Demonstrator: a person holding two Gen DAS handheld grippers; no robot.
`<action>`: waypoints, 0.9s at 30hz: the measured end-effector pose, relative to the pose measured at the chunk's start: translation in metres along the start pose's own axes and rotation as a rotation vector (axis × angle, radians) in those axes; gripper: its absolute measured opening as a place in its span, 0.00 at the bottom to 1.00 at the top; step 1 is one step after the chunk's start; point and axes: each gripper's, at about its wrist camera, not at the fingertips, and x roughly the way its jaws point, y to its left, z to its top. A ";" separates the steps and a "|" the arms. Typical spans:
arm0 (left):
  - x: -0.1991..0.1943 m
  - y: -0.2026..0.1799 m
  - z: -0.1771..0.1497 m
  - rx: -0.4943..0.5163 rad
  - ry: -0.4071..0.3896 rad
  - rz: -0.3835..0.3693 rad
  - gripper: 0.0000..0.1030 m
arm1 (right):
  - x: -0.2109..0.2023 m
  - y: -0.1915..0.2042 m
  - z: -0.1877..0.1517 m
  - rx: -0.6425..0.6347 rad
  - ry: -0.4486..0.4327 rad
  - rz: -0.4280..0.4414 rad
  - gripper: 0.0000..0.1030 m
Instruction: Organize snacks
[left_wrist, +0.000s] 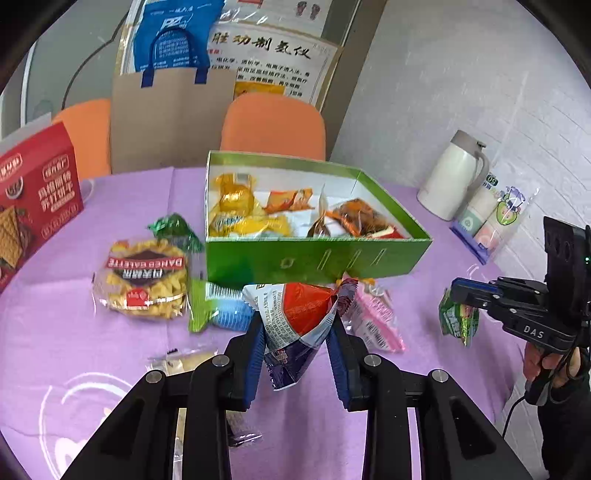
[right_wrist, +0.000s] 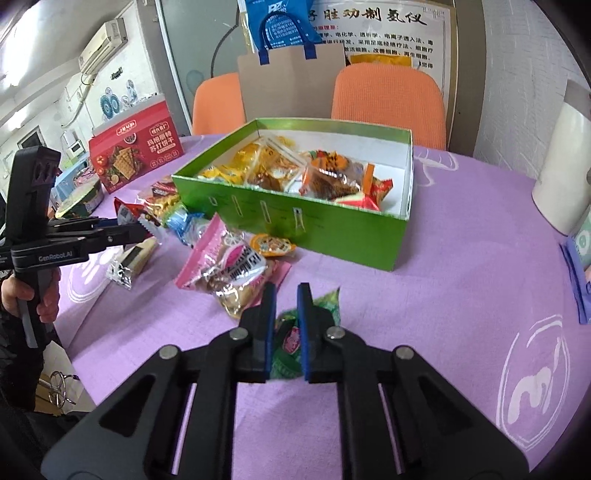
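A green box with several wrapped snacks inside stands on the purple tablecloth. My left gripper is shut on a red, white and blue snack packet, held in front of the box; the same gripper shows at the left of the right wrist view. My right gripper is shut on a small green packet, which also hangs from it at the right of the left wrist view. Loose snacks lie before the box: a yellow cracker bag, a pink packet, a blue one.
A red biscuit carton stands at the left. A white thermos jug and packed cups sit at the right. Two orange chairs and a cardboard sheet stand behind the table. A person's hand holds the right gripper.
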 end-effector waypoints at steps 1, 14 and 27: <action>-0.005 -0.004 0.005 0.012 -0.015 -0.004 0.31 | 0.000 0.000 0.004 -0.004 -0.007 -0.002 0.11; -0.006 -0.021 0.034 0.064 -0.056 -0.020 0.31 | 0.000 -0.013 0.016 0.018 -0.006 -0.019 0.05; 0.000 -0.016 0.032 0.065 -0.038 -0.011 0.31 | 0.001 -0.018 -0.026 -0.029 0.094 -0.087 0.69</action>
